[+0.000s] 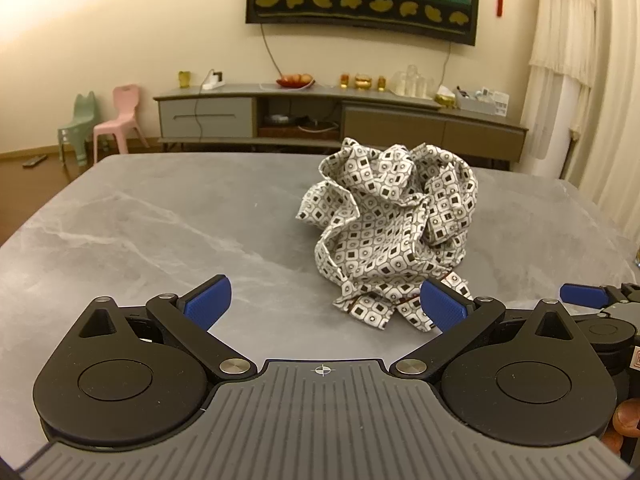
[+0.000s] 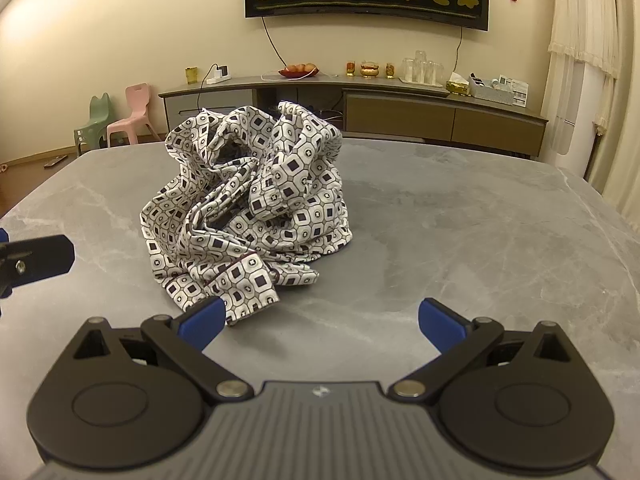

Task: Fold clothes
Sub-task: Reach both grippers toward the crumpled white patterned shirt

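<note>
Garment: a crumpled white cloth printed with small black squares and rings (image 1: 390, 224) is seen heaped in a tall wad, right of centre in the left wrist view and left of centre in the right wrist view (image 2: 252, 200).
Surface: the garment is carried by a grey marble-patterned tabletop (image 1: 160, 216), whose far edge is seen across the middle of both frames.
Loose edge: a flatter flap with a dark piped hem is spread at the foot of the heap, toward the lower middle of each frame.
Left gripper: the black two-finger gripper with blue pads (image 1: 325, 307) is held released, jaws fully spread, nothing between them; its right pad is seen in front of the flap, and contact cannot be told.
Right gripper: the matching black gripper with blue pads (image 2: 320, 320) is likewise released and empty; its left pad is seen just in front of the flap's nearest corner, the right pad over bare tabletop.
Step in hand: judged as the approach before any grasp; no fold is yet made and the cloth is not yet spread.
Next move: it is judged that two separate points on the hem are to be pinched, one per gripper, and the heap drawn apart and laid flat.
Caution: a bite through several layers is likely to lift the wad whole.
</note>
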A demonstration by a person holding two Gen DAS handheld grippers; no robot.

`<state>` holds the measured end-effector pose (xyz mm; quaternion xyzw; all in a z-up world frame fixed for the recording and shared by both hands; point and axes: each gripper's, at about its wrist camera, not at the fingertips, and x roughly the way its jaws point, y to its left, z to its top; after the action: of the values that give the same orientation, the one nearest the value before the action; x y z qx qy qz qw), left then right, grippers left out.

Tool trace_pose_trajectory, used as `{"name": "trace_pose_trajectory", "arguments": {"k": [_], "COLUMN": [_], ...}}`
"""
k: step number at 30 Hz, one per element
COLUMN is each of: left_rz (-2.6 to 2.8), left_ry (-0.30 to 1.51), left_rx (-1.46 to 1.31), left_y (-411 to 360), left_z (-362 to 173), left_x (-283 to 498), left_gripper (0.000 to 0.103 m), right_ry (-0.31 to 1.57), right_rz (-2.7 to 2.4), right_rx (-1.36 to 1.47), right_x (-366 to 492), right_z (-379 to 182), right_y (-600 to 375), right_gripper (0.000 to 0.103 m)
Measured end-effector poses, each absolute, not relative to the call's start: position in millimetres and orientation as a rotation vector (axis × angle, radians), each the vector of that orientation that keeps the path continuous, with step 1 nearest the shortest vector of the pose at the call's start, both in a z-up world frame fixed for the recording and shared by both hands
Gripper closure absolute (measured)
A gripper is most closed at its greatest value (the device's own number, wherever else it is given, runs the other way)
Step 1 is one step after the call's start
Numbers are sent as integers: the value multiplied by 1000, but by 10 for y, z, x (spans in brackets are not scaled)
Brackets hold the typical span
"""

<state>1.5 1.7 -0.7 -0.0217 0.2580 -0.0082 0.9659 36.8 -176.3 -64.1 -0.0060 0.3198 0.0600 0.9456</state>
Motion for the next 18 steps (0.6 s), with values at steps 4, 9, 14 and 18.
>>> {"name": "trace_pose_trajectory", "arguments": {"k": [4,9,14,18], "left_rz": [-14,-19,-36,-65], "left_ry": [527,646,724,750], "left_rx": [-39,-48,-103,-67], "left_y": [40,96,269,317], "left_z": [-11,-37,-140,-199], "left_x": [53,323,563,750], "left_gripper": [10,10,11,13], "right_ry": [654,649,580,526], "right_rz": [126,129,45,24], "right_rx": [-3,-15,-133,-230], "right_x": [373,412,440,484], "right_z": [-645,-629,-545,-479], "right_y": [-1761,-1747,-1610,-1495], "right_gripper": [0,0,0,0]}}
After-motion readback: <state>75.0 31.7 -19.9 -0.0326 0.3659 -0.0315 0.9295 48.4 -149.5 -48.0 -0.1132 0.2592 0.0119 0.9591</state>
